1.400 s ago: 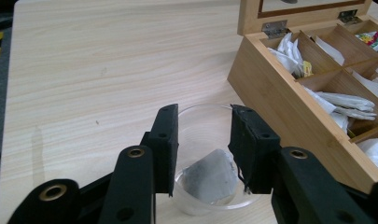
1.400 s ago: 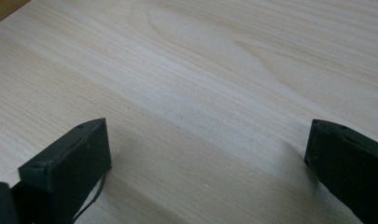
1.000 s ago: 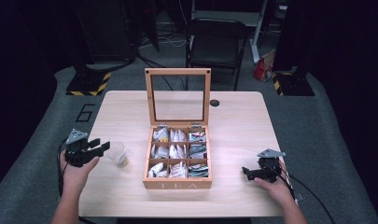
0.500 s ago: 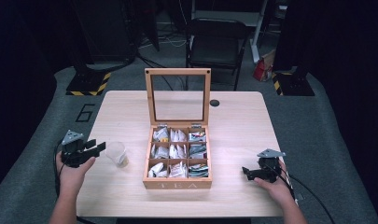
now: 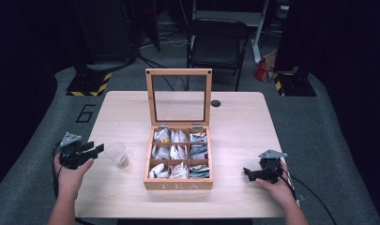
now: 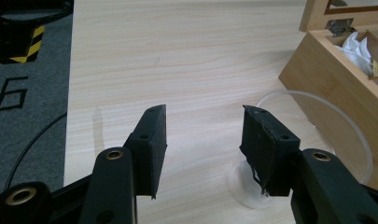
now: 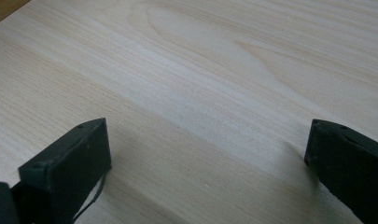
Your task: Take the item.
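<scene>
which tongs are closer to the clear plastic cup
Left. The left tongs sit open just left of the clear plastic cup, not touching it. The right tongs rest open on the table, beyond the wooden tea box.

A black folding chair [image 5: 219, 44] stands on the grey floor beyond the far edge of the table [image 5: 244, 122]. Left of the table, a number 6 [image 5: 86, 113] is marked on the floor, with a black-and-yellow striped base [image 5: 89, 84] just beyond it. A small black disc [image 5: 216, 103] lies on the table near its far edge.
</scene>
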Motion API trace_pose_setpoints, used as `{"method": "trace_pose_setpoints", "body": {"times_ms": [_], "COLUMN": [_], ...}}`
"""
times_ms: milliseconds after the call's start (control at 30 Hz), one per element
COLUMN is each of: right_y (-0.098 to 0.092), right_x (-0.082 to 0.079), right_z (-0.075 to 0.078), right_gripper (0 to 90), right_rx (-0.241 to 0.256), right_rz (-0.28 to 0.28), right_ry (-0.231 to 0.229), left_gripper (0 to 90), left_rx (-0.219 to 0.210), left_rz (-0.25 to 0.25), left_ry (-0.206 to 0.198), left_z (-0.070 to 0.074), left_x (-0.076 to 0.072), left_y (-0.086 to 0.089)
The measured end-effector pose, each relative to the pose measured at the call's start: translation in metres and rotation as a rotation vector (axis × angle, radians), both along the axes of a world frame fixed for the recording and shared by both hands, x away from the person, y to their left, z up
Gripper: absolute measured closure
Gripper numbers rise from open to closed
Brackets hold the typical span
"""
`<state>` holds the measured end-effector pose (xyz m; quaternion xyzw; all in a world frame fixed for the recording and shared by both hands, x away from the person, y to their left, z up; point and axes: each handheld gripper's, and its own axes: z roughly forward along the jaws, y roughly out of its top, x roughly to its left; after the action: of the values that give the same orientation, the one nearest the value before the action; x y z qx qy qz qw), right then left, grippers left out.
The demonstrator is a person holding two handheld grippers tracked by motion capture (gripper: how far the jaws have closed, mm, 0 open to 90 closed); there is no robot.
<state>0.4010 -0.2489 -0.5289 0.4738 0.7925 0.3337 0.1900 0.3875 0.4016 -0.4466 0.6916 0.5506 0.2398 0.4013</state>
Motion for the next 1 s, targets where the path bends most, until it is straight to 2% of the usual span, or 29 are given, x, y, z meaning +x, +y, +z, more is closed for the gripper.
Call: {"method": "trace_pose_setpoints", "body": {"times_ms": [367,400,500,633,700,767,800,833,1000], "right_y": [0.000,0.000,0.000,0.000,0.000,0.000,0.000,0.000,0.000], "right_x": [0.000,0.000,0.000,0.000,0.000,0.000,0.000,0.000,0.000], "right_z": [0.000,0.000,0.000,0.000,0.000,0.000,0.000,0.000,0.000], "right_gripper": [0.0,0.0,0.0,0.0,0.0,0.0,0.0,0.0,0.0], "right_rx": [0.000,0.000,0.000,0.000,0.000,0.000,0.000,0.000,0.000], "right_rz": [0.000,0.000,0.000,0.000,0.000,0.000,0.000,0.000,0.000], "right_ry": [0.000,0.000,0.000,0.001,0.000,0.000,0.000,0.000,0.000], "left_gripper": [50.5,50.5,50.5,50.5,50.5,50.5,50.5,50.5,50.4], "left_rx": [0.015,0.020,0.025,0.024,0.029,0.023,0.024,0.024,0.028], "left_rz": [-0.004,0.002,-0.008,-0.010,-0.018,-0.011,-0.016,-0.010,-0.019], "left_ry": [0.047,0.033,0.047,0.040,0.058,0.054,0.067,0.061,0.080], "left_z": [-0.017,-0.019,-0.022,-0.026,-0.028,-0.031,-0.031,-0.033,-0.036], "left_x": [0.003,0.004,0.004,0.004,0.005,0.005,0.005,0.005,0.005], "left_y": [0.001,0.001,0.000,0.000,0.001,0.001,0.002,0.002,0.002]}}
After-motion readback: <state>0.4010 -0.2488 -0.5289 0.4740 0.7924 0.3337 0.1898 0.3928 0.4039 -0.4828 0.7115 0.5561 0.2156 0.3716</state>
